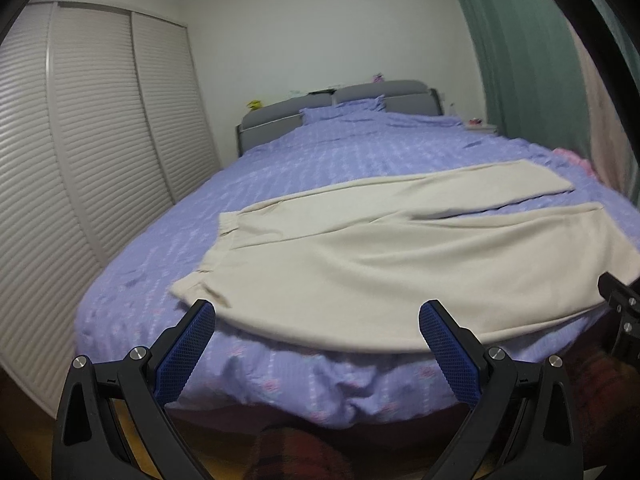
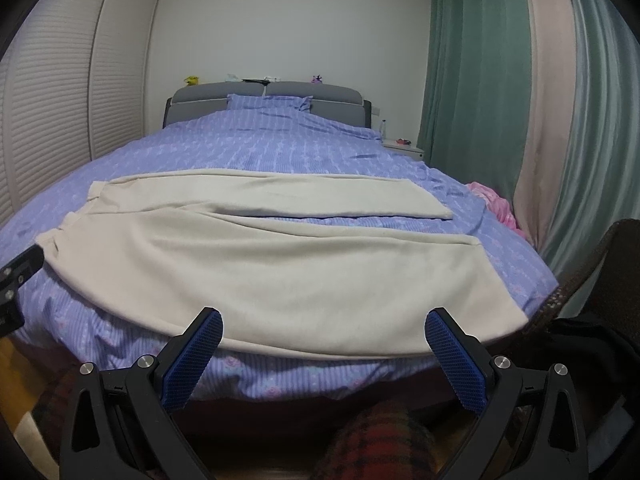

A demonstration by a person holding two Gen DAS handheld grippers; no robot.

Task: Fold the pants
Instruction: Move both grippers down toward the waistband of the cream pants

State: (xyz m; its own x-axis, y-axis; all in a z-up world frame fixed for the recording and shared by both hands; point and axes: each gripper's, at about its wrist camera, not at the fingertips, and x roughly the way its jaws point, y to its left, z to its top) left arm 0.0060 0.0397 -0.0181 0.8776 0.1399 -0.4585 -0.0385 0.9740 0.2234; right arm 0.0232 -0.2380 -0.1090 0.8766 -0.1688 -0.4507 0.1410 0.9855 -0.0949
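Note:
Cream pants (image 1: pixel 380 256) lie spread flat across the foot of the bed (image 1: pixel 304 152), waistband to the left, both legs running right and parted by a narrow gap. The near leg reaches the bed's front edge. My left gripper (image 1: pixel 318 316) hovers open just short of that edge, near the waistband corner, with nothing between its blue pads. In the right wrist view the same pants (image 2: pixel 272 264) fill the middle, and my right gripper (image 2: pixel 324 322) is open before the near leg's front edge. Neither gripper touches the cloth.
The bed has a purple patterned cover (image 2: pixel 280 148) and a grey headboard (image 2: pixel 264 98). White louvred wardrobe doors (image 1: pixel 100 152) line the left wall. Green and pink curtains (image 2: pixel 520 100) hang at the right, with pink cloth (image 2: pixel 494 200) at the bed's right side. A dark chair (image 2: pixel 592 272) stands near right.

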